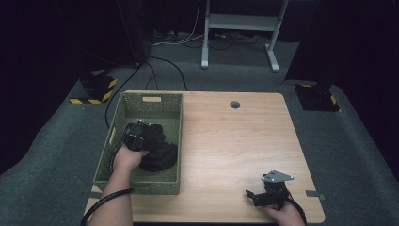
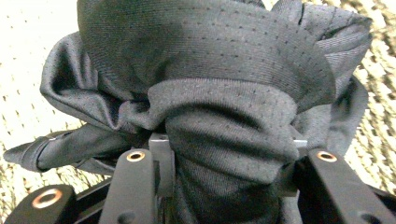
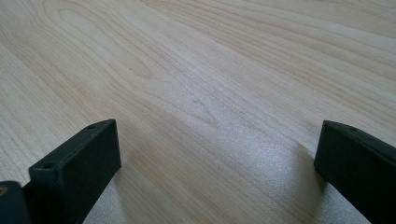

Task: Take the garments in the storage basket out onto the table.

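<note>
A green woven basket (image 1: 141,101) stands on the left part of the wooden table (image 1: 235,141). Inside it lies a dark grey, finely dotted garment (image 1: 162,157). My left gripper (image 1: 141,136) reaches into the basket from the near side and is shut on a bunched fold of that garment (image 2: 210,70), which bulges between and above the jaws. The left gripper view has the pale basket weave (image 2: 28,56) around the cloth. My right gripper (image 1: 256,195) rests low over the table's front right corner, open. Bare wood (image 3: 210,70) lies between its jaws (image 3: 217,149).
A round cable hole (image 1: 235,104) sits near the table's far edge. Beyond the table are grey carpet, a white desk frame (image 1: 240,23), loose cables and two stands with yellow-black stripes (image 1: 96,92) (image 1: 320,96).
</note>
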